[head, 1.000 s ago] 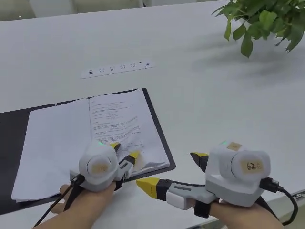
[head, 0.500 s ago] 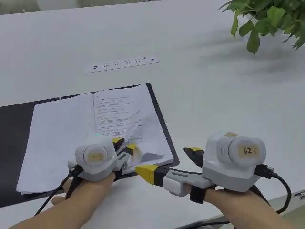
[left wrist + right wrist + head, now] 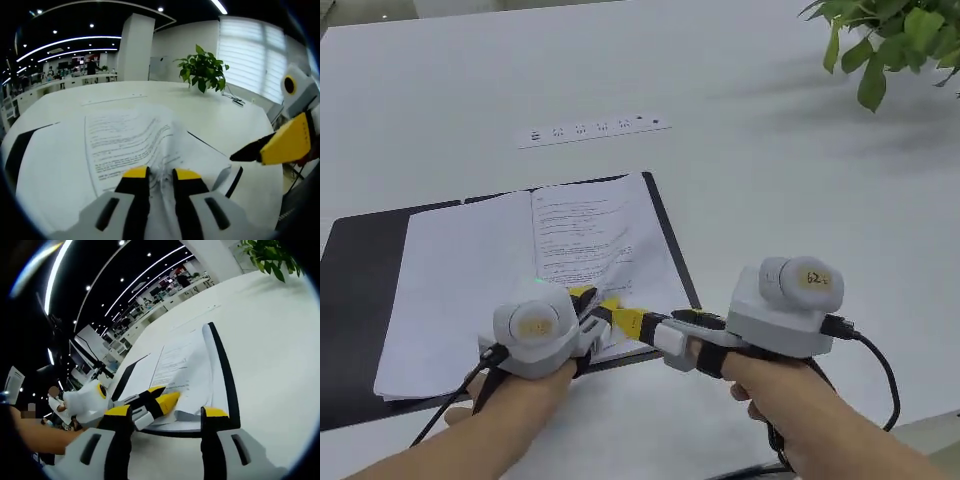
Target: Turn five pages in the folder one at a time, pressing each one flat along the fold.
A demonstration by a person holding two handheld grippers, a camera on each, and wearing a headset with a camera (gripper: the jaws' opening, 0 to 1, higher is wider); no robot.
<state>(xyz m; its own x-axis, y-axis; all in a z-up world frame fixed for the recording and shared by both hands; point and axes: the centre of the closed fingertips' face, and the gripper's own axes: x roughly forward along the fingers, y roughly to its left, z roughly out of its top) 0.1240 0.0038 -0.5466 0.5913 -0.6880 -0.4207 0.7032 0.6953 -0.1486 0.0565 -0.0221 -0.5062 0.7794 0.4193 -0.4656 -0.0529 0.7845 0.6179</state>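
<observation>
Folder: the black folder (image 3: 350, 260) lies open on the white tabletop (image 3: 770, 180), left of centre in the head view, with its far edge toward the socket strip (image 3: 595, 128).
Top page: the printed sheet (image 3: 590, 240) on the right-hand half. Its lower part bows up off the stack, and the blank sheets (image 3: 460, 270) lie flat to the left of the fold.
Left tool: my left tool (image 3: 161, 174) sits at the page's lower edge. Its jaws are drawn close together with puckered paper between them, so I judge it is clenched on that edge.
Right tool: my right tool (image 3: 167, 415) hangs released with its jaws wide apart, just beside the left one at the folder's lower right corner. I cannot tell if it touches anything.
Handling: one sheet is very light, limp and easily creased. It will sag and flutter, and a hard pinch or a quick pull could tear or crumple it.
Where to hold: I think the free lower edge is best, near the outer corner, taking one sheet and not two. The bound side needs no grip, just a flat sweep along the fold.
Risk: the pucker between the jaws suggests a crease is starting.
Also present: a leafy plant (image 3: 890, 40) at the upper right of the frame, well apart from the folder.
</observation>
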